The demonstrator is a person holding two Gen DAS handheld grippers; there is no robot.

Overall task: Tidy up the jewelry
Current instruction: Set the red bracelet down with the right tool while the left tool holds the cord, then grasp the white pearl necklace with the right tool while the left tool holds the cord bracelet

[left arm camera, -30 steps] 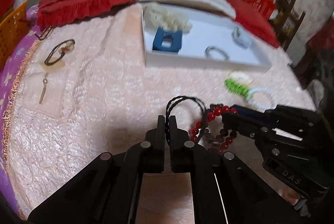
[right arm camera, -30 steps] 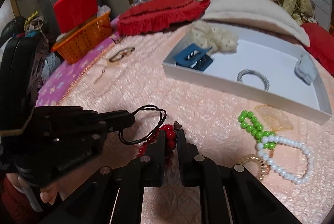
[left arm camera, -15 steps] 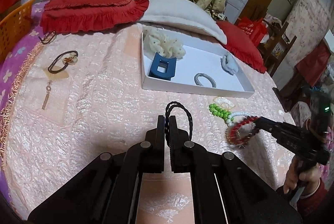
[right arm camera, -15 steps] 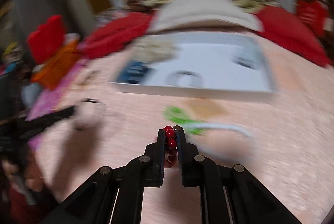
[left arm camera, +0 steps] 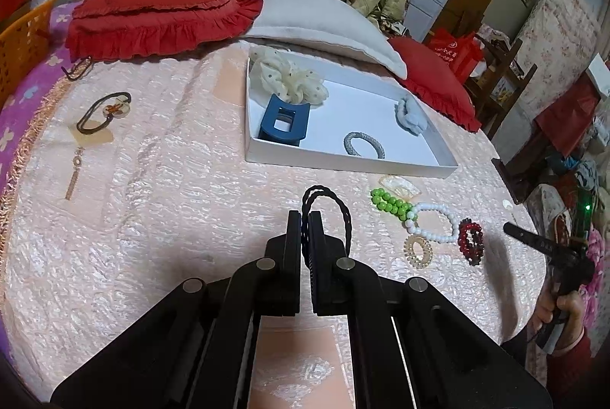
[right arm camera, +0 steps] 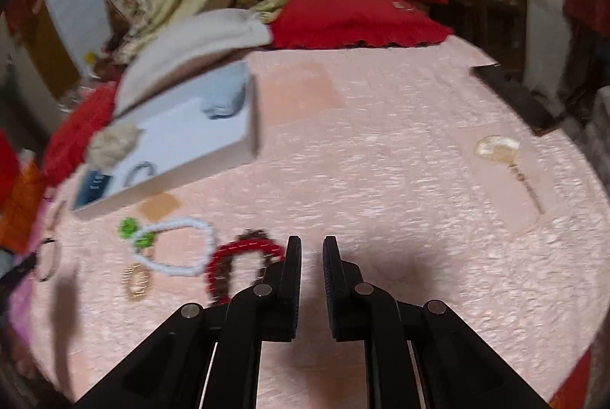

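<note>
My left gripper is shut on a black braided cord loop and holds it above the pink cloth, short of the white tray. The tray holds a blue claw clip, a cream scrunchie, a grey bracelet and a pale blue piece. My right gripper is open and empty; the red bead bracelet lies on the cloth just left of its fingers. It also shows in the left wrist view.
A green-and-white bead bracelet, a clear coil hair tie and a shell piece lie near the red bracelet. A hair tie and an earring on a card lie left. Red cushions border the far side.
My right gripper swung right, opened and let go of the red bead bracelet, which now lies on the cloth. My left gripper rose slightly, still holding the black cord.
</note>
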